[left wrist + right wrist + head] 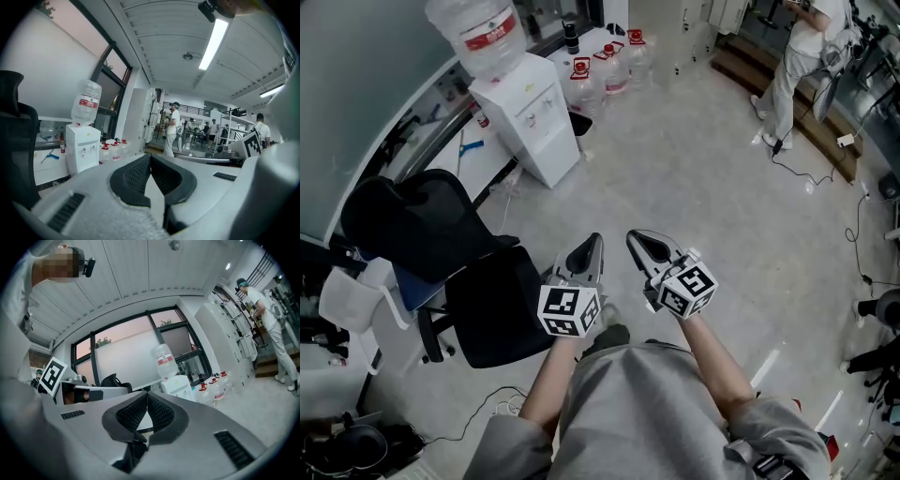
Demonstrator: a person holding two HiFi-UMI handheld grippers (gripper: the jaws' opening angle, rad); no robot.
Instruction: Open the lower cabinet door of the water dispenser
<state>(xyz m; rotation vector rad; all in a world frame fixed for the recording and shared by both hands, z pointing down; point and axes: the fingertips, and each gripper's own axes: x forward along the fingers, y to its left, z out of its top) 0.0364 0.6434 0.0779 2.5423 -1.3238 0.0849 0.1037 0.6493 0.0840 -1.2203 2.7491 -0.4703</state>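
Grey floor [694,187], open workroom. Dispenser [530,117] by window wall, upper left in head view; bottle [478,33] on top, spare bottles [609,66] just beside. Left gripper [592,246] and right gripper [637,242] side by side, jaws pressed together, empty, well apart from dispenser. Chair [422,225] at left.

White water dispenser [534,122], red-label bottle [480,33]; blk chair [492,305].

One water dispenser [534,117], carrying one large upturned bottle [483,33]. Three red-capped water bottles [581,82] can be counted on the floor. One black office chair [441,234]. One standing person [797,56]. Two grippers: the left gripper [596,240] and the right gripper [632,236].
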